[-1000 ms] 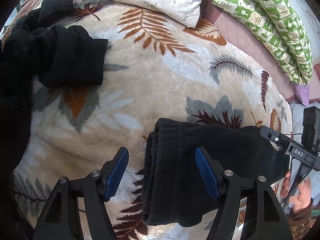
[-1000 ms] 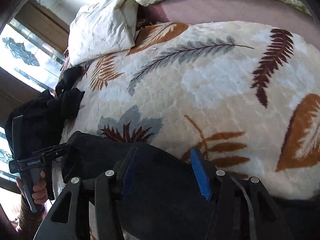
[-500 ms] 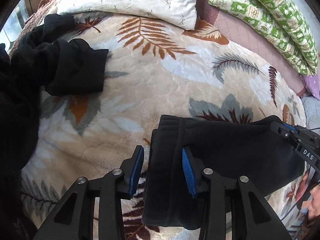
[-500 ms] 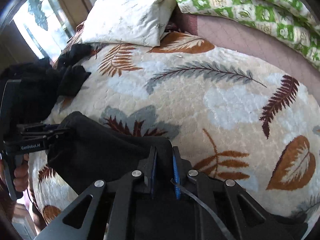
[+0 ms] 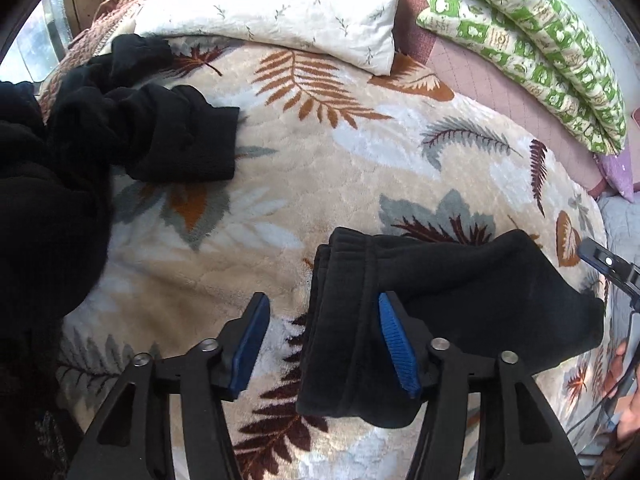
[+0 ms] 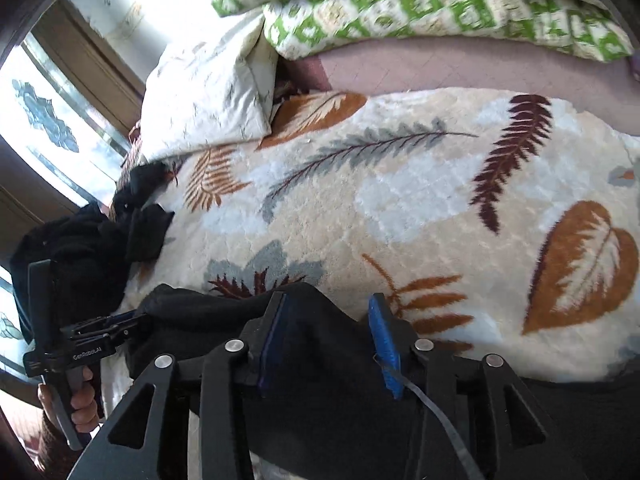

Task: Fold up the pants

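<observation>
The black pants (image 5: 432,312) lie folded into a thick bundle on the leaf-patterned blanket (image 5: 320,184). My left gripper (image 5: 320,340) is open, its jaws set either side of the bundle's left folded edge, not pinching it. In the right wrist view the pants (image 6: 328,396) fill the foreground. My right gripper (image 6: 332,340) is open with its blue pads apart over the black cloth. The left gripper's handle and hand show at the left of the right wrist view (image 6: 68,352).
A heap of other black clothes (image 5: 100,152) lies at the left of the bed. A white pillow (image 5: 280,8) and a green patterned pillow (image 5: 532,48) lie at the head. A window is at the far left (image 6: 48,120).
Both grippers were nearly shut on the pants half a second ago and have opened. The pants now rest on the blanket.
</observation>
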